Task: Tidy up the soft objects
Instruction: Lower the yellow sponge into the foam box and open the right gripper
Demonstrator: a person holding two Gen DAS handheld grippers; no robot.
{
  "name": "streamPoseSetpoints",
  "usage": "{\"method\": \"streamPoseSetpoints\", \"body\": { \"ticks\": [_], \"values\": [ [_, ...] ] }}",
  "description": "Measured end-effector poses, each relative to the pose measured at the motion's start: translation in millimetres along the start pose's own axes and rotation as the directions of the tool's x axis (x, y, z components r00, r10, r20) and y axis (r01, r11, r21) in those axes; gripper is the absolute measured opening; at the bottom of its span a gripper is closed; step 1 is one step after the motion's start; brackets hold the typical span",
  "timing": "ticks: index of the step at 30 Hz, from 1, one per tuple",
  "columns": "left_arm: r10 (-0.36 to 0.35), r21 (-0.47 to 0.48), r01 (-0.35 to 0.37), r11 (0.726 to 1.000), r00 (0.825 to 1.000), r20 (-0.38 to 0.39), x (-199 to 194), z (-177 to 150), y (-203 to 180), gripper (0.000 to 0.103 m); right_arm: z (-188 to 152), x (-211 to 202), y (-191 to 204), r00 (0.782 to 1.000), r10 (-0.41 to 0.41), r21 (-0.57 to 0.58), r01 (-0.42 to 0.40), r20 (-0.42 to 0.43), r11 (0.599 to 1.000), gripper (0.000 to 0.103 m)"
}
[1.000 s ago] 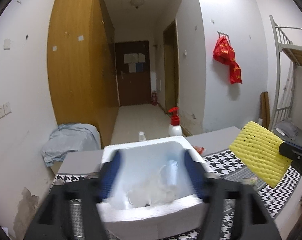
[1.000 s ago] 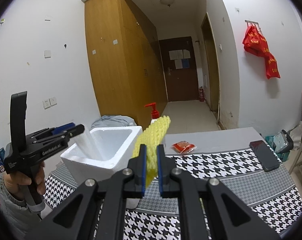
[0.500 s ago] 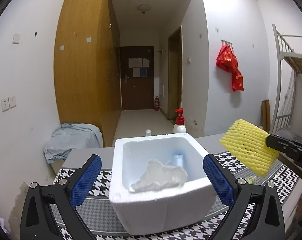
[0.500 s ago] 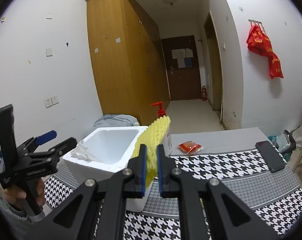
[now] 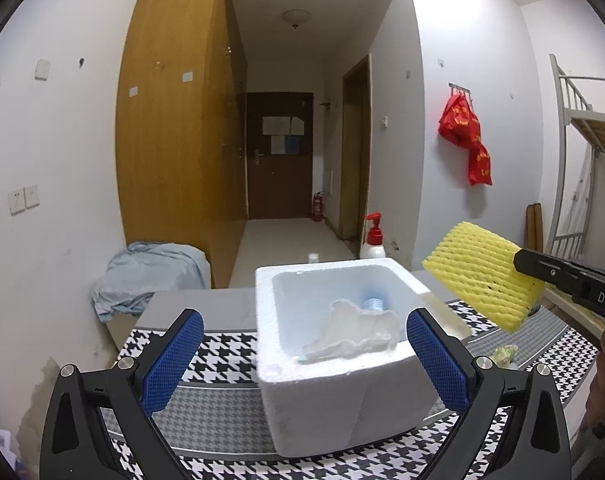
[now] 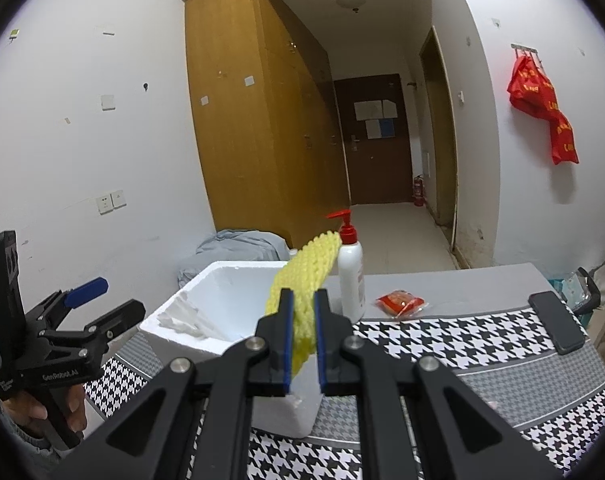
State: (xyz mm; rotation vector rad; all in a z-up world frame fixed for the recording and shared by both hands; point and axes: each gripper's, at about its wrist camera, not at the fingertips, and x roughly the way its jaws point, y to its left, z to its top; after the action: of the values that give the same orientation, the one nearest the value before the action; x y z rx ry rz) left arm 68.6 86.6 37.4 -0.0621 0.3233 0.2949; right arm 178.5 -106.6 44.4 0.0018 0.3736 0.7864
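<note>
Table (image 6: 482, 280) carries foam box (image 5: 342, 400), bottle (image 6: 350, 280), phone (image 6: 558, 324).

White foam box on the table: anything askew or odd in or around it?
The white foam box sits upright. Inside, a crumpled white foam sheet leans on the near wall, partly covering a bluish ribbed piece. A red snack packet lies loose on the table. Nothing looks spilled or damaged.

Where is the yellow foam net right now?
The yellow foam net is clamped in the right gripper, in the air beside the white foam box.
</note>
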Motion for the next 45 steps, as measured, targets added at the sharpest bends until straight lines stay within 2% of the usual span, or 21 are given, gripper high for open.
{"method": "streamPoseSetpoints", "body": {
  "ticks": [17,34,36,37,38,39,40,41,45],
  "values": [
    [0.07,-0.043,-0.07,0.997,0.998,0.001,-7.1,-18.2,41.7,0.102,8.6,33.7,36.9,0.997,0.068,-0.03,-0.069,-0.031,0.997,0.012],
    [0.035,-0.07,-0.037,0.997,0.999,-0.034,4.2,-33.5,58.1,0.102,8.3,66.7,65.7,0.993,0.097,-0.086,-0.103,-0.072,0.991,0.013],
    [0.026,-0.071,-0.029,0.997,0.999,-0.036,4.8,-34.7,58.1,0.102,7.1,67.7,66.7,0.991,0.106,-0.094,-0.113,-0.08,0.989,0.016],
    [0.025,-0.071,-0.027,0.997,0.999,-0.037,5.1,-35.1,57.9,0.102,6.7,68.5,66.7,0.991,0.103,-0.095,-0.11,-0.084,0.989,0.025],
    [0.023,-0.073,-0.026,0.997,0.999,-0.037,5.2,-35.2,57.7,0.102,6.9,68.9,66.7,0.992,0.093,-0.093,-0.101,-0.084,0.991,0.043],
    [0.02,-0.077,-0.023,0.997,0.999,-0.038,5.9,-35.2,57.8,0.102,7.0,68.8,66.1,0.993,0.084,-0.091,-0.091,-0.08,0.992,0.054],
    [0.014,-0.079,-0.017,0.997,0.999,-0.042,6.6,-35.5,57.7,0.102,7.1,67.2,64.8,0.995,0.076,-0.089,-0.082,-0.068,0.993,0.069],
    [0.011,-0.078,-0.014,0.997,0.999,-0.044,7.0,-35.9,57.3,0.102,7.5,65.4,64.1,0.996,0.068,-0.089,-0.073,-0.055,0.993,0.073],
    [0.002,-0.073,-0.005,0.997,0.999,-0.052,8.2,-37.8,55.0,0.102,8.0,62.1,61.7,0.997,0.063,-0.087,-0.067,-0.048,0.994,0.073]
  ]
}}
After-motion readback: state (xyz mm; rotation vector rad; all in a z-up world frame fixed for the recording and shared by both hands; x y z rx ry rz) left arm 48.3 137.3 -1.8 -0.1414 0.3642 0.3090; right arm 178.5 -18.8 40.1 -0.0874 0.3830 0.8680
